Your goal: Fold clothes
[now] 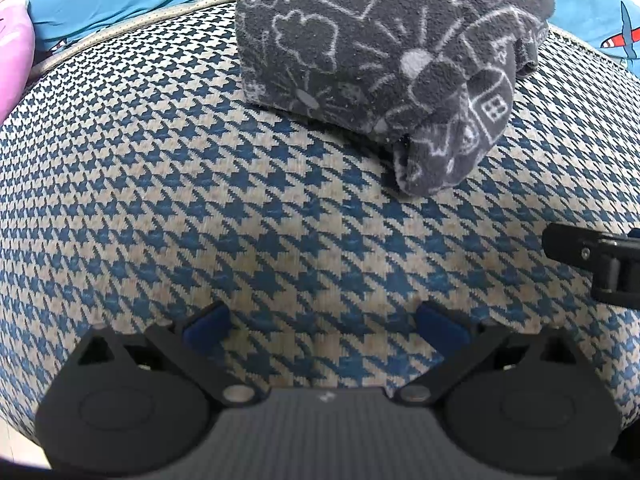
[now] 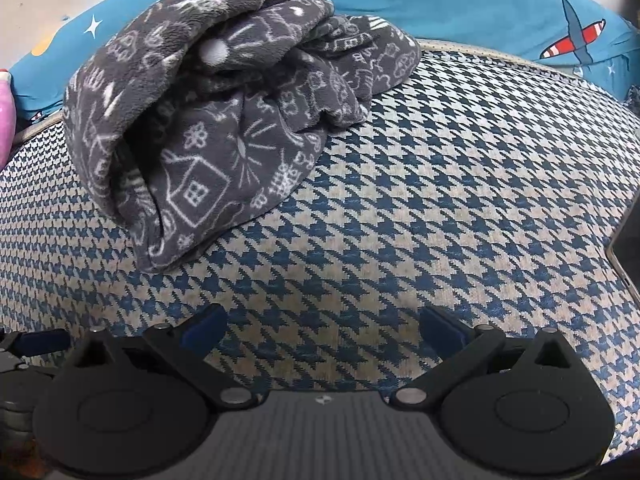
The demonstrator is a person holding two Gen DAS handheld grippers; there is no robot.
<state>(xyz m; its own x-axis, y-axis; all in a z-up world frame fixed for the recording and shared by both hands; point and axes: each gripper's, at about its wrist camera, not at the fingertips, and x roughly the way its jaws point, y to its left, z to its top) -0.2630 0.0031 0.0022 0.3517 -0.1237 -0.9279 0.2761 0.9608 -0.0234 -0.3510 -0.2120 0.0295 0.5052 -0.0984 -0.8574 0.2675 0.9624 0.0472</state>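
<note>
Ahead of both grippers: one garment
garment (image 2: 208,120): dark grey fleece, white doodles, folded bundle
left gripper (image 1: 324,326): spread, empty
right gripper (image 2: 322,326): spread, empty

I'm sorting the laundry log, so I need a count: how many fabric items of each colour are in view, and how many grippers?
Grey patterned garment: 1
Blue printed fabric: 1
Pink item: 1
Houndstooth cushion: 1
Grippers, left gripper and right gripper: 2
Total: 6
</note>
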